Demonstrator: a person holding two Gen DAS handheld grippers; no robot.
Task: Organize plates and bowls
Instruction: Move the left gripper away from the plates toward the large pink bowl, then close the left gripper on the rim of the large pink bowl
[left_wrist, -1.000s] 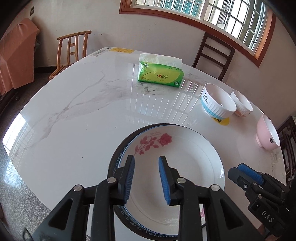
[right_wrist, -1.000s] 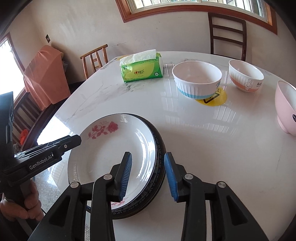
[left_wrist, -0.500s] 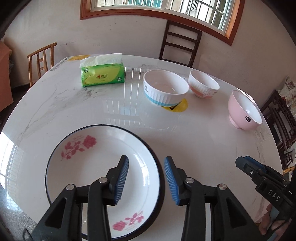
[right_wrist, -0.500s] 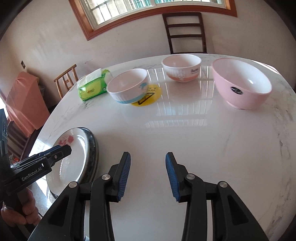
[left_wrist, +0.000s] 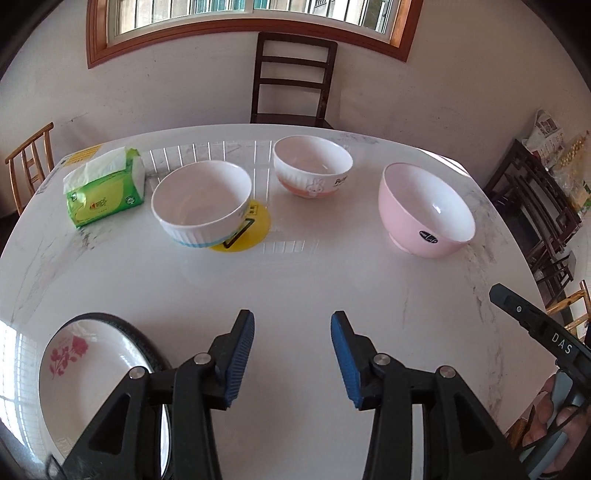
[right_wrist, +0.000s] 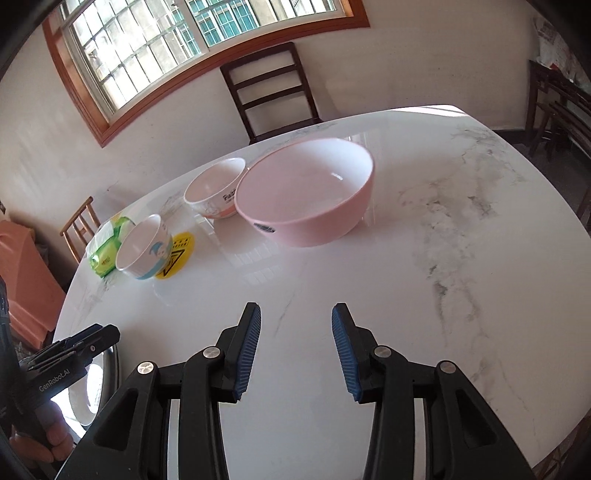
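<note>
Your right gripper (right_wrist: 295, 347) is hanging empty, its jaws just opening a little, pointing at the pink bowl (right_wrist: 306, 199) sitting far ahead. Your left gripper (left_wrist: 291, 354), also apart with nothing inside, is farther from it.

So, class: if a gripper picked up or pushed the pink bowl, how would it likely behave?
The pink bowl looks glossy, so the pads may slip on its rim. Its narrow foot under a wide mouth suggests a high push could tip it. On the shiny marble table, a low push would probably slide it.
</note>
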